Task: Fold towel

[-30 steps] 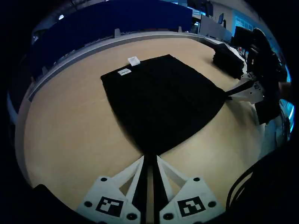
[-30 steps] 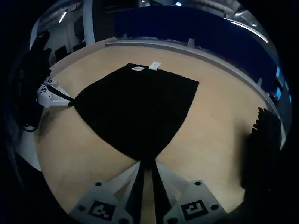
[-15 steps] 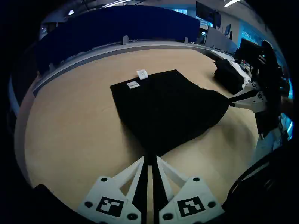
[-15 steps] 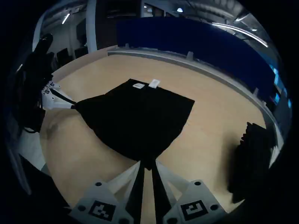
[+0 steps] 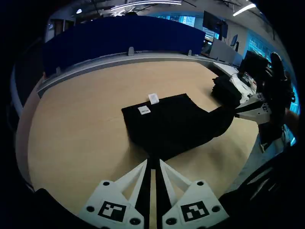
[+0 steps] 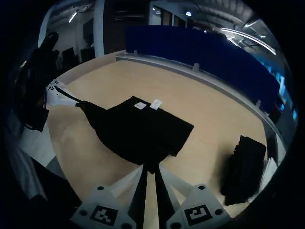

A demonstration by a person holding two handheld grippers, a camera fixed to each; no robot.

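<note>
Towel [image 5: 171, 122], black, seen from the left gripper view: its far part lies flat on the pale wood bench [image 5: 76, 114], with two white tags [image 5: 153, 98] at the far edge. Its near edge is raised off the bench and held at two corners. At the bottom of the view, the left hand-held gripper [image 5: 152, 160] has its fingers together, clamped on the near corner. At the right, the right hand-held gripper [image 5: 233, 109] pinches the other corner, and the cloth sags between the two. Just behind that corner sits a stack of dark cloths [image 5: 225, 89]. A blue partition [image 5: 122, 38] runs along the bench's far side, with monitors [image 5: 249, 61] beyond on the right.

Right gripper view: the towel [image 6: 141, 129] is seen from its other corner. The right hand-held gripper [image 6: 150, 168], at the bottom, has its fingers closed on that corner. The left hand-held gripper [image 6: 78, 103] shows at the left, gripping a corner drawn out into a point above the bench. The tags [image 6: 155, 104] lie at the far edge. Here the stack [image 6: 244, 168] rests well apart from the towel, at the right, its full length in view.
</note>
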